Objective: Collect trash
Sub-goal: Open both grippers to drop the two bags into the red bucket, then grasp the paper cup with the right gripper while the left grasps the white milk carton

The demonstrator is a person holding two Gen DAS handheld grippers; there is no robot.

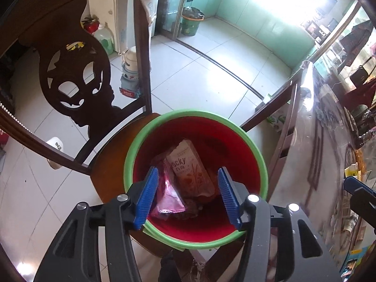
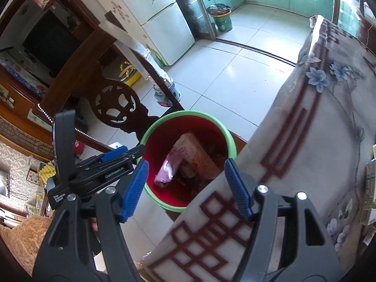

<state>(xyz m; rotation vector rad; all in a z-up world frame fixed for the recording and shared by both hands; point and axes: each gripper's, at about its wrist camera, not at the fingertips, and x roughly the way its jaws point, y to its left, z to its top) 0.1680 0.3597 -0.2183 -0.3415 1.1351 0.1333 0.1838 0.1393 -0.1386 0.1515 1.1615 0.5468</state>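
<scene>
**op_rig:** Quick check from my end. Both grippers hang over the red bin (image 1: 197, 211) with the green rim, which sits on the wooden chair (image 1: 112, 164) just left of the table (image 2: 317, 141). Left gripper (image 1: 188, 192) is open about halfway with nothing between the blue pads; same for the right gripper (image 2: 188, 183), spread wide and empty.

**binwatcher:** So where's the trash?

**op_rig:** Down in the bin. I count one snack box (image 1: 190, 166) and one pink wrapper (image 1: 169, 192) lying against its left side, plus dark crumbly stuff underneath that I can't sort out. One more green carton (image 2: 371, 192) stands at the far right on the table.

**binwatcher:** How do they handle?

**op_rig:** My guess: the box is light, thin card, so I pinch across the narrow faces, gently, or it crushes. The wrapper looks slick and floppy, so I'd grab a crimped end.
</scene>
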